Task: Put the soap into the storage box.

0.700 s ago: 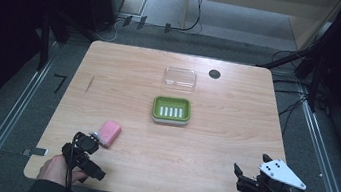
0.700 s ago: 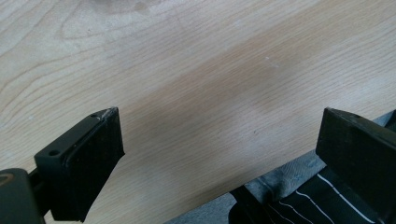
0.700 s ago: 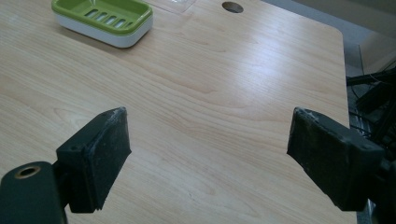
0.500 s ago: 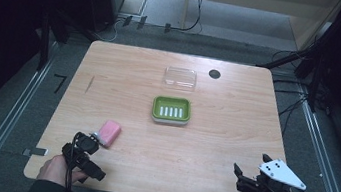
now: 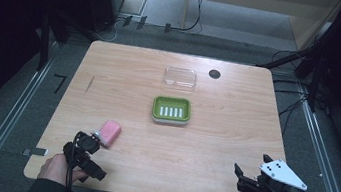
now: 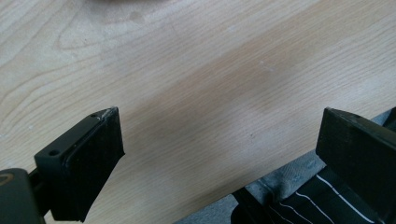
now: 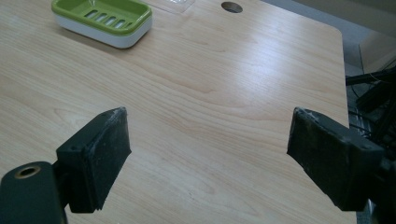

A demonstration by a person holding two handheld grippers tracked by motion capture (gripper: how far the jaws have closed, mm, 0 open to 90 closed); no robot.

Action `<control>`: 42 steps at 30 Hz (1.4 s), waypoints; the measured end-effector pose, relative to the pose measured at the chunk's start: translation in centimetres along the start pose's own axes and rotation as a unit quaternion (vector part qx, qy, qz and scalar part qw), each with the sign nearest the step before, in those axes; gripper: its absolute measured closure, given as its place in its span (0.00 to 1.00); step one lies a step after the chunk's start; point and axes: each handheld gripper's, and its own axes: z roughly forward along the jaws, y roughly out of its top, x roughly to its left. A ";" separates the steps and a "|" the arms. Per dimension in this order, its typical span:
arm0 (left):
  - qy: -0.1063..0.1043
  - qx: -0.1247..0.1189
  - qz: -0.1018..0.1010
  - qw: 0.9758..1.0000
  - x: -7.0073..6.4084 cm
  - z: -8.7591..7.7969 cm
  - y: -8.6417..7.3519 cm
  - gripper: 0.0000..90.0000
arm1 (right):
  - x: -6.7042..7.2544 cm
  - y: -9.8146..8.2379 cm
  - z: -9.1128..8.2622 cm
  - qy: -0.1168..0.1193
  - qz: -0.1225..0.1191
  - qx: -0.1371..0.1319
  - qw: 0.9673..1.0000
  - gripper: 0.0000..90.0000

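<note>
- Left claw: at the bench near edge, jaws wide apart, nothing held; pink soap just ahead, touching or nearly so.
- Right claw: at the near right corner, jaws spread wide, nothing held; bare wood ahead.
- Green dish: well ahead, between both claws; clear lid beyond.
- Left claw view: bench edge, striped cloth below.
- Right claw view: dish far left, hole beyond.

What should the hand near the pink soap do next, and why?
Probably turn the left hand-held gripper toward the pink soap and ease forward. Its jaws stand wide open with only bare table between them, the soap lies just ahead, and the green soap dish sits empty.
</note>
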 end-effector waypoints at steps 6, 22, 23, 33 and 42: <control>0.000 -0.009 0.004 1.000 0.0 -0.1 0.1 0.01 | 0.0 0.0 0.0 -0.001 -0.001 0.001 1.000 0.15; -0.005 -0.015 0.014 1.000 0.7 -0.3 1.9 0.01 | 0.1 0.0 0.0 -0.002 0.000 0.003 1.000 0.15; -0.006 -0.015 0.014 1.000 0.8 -0.3 2.0 0.01 | 0.1 0.0 0.1 -0.002 -0.002 0.002 1.000 0.15; -0.010 -0.022 0.014 1.000 1.1 -0.6 2.7 0.01 | 0.2 0.0 0.0 -0.003 -0.001 0.003 1.000 0.15; -0.010 -0.024 0.015 1.000 1.6 -0.8 3.9 0.01 | 0.1 0.0 0.1 -0.002 -0.002 0.003 1.000 0.15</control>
